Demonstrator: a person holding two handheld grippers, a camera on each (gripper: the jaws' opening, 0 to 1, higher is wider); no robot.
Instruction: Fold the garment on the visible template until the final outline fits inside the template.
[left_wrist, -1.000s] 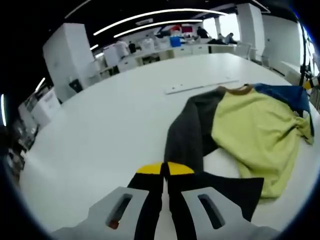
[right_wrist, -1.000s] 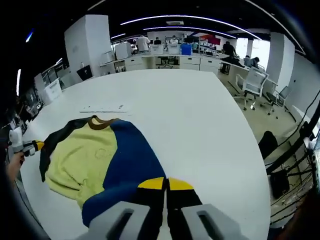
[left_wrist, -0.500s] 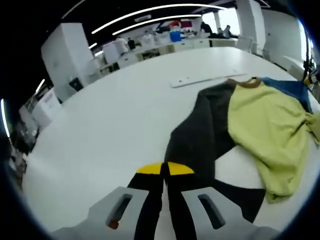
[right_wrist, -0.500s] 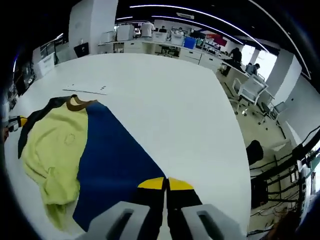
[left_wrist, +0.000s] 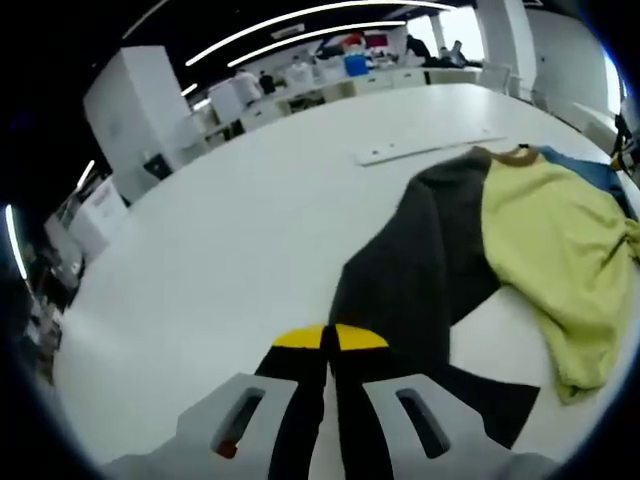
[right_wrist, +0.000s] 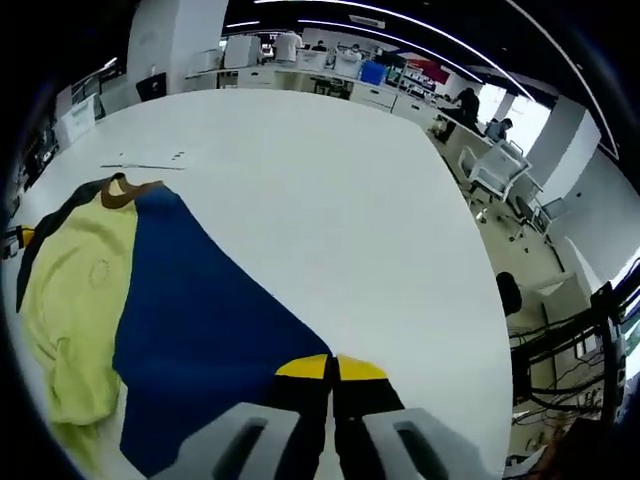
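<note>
White table (left_wrist: 250, 230), seemingly open-plan office

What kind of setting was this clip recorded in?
Most likely an open-plan office or lab. A large white table holds the garment, rows of desks with people at them run along the far side, swivel office chairs stand nearby, and long strip lights cross the dark ceiling.
</note>
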